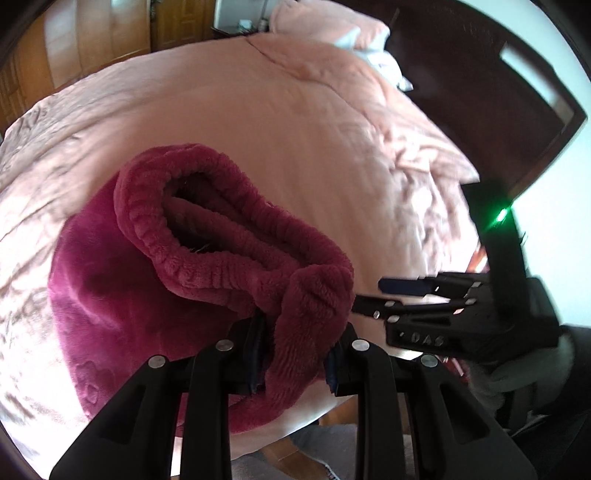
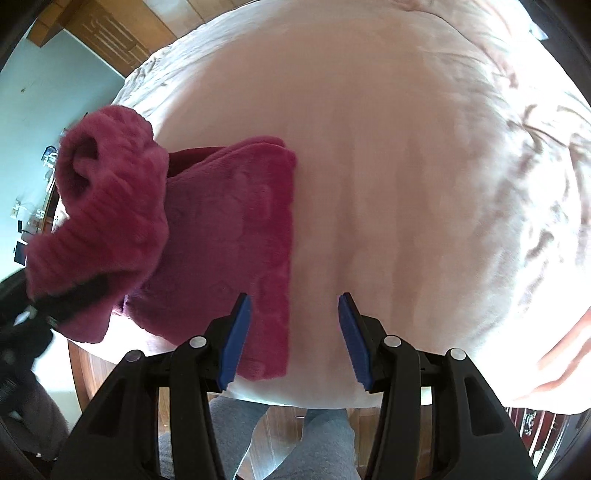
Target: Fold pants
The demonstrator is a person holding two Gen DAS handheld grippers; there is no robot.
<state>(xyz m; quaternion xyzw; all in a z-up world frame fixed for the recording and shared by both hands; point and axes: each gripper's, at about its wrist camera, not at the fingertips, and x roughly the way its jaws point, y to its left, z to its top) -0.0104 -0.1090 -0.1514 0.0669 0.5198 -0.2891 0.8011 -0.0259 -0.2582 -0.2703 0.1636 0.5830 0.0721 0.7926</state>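
Pinched between the fingers of our left gripper is a thick bunch of the elastic waistband of the magenta fleece pants. We hold that waistband raised above the rest of the garment, its opening gaping toward the left wrist camera. Below it, the folded body of the pants lies flat on the pink bed cover, near the bed's front edge. Our right gripper hangs just beside the pants' right edge, its blue-padded fingers spread with nothing between them, only bed cover beneath. Under that gripper we see the person's grey-trousered legs on the wooden floor. Pillows sit at the far end of the bed.
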